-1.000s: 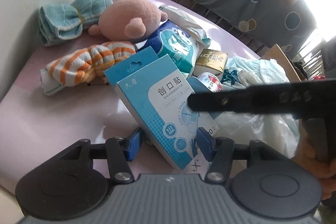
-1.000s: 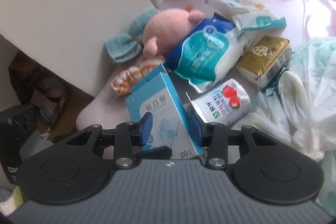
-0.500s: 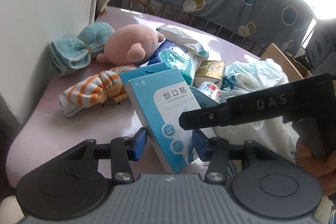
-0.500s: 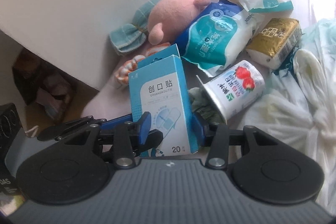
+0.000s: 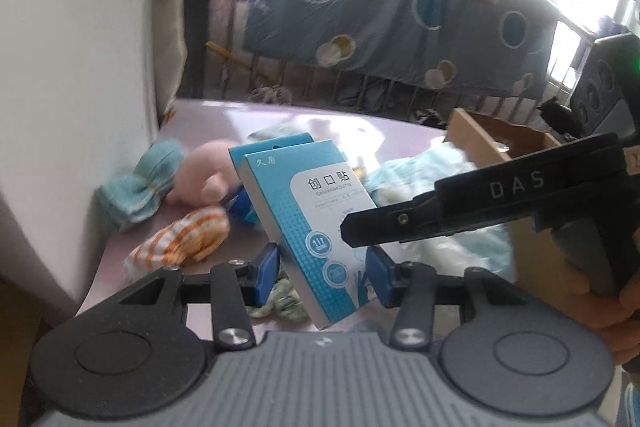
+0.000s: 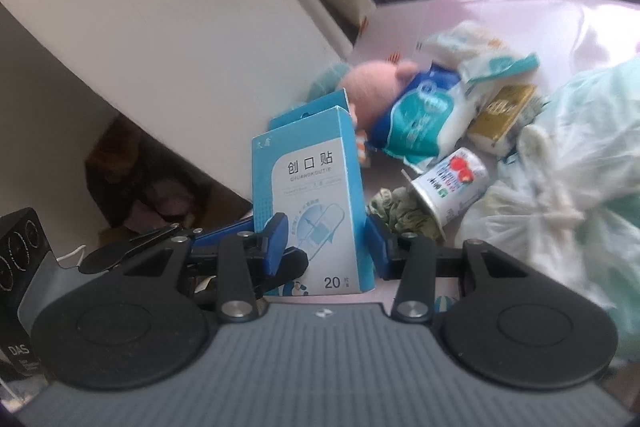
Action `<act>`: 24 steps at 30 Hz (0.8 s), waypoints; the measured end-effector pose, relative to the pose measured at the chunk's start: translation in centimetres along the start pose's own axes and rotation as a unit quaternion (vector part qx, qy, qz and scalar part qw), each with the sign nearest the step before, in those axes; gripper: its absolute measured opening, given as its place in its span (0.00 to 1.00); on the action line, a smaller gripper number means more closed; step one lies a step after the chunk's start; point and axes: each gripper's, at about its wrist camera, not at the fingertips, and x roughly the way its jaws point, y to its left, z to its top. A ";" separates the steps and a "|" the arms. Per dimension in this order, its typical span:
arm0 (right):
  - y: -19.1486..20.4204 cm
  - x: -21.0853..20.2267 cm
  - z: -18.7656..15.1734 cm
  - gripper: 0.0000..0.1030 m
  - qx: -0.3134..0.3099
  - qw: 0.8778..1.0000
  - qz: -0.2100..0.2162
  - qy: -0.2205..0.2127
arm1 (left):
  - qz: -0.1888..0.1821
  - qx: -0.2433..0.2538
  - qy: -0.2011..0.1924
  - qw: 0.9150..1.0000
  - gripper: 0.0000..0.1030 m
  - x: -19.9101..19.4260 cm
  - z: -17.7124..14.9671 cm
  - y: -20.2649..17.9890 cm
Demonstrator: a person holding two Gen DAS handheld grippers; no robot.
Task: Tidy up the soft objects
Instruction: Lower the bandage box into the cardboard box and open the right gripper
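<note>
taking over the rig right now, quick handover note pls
Left claw: has just been closing, pads on the blue plaster box.
Right claw: shut on the same box.
Soft things: pink plush, teal cloth and striped cloth lie at the table's far-left corner, by the wall.
Done: nothing visibly sorted yet.
Left: probably put the box down, then group the soft items.
</note>
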 end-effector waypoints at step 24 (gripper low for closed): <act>-29.6 -21.5 3.7 0.41 0.217 0.963 -0.085 -0.134 | -0.159 0.132 0.124 0.971 0.48 22.6 13.3 -28.7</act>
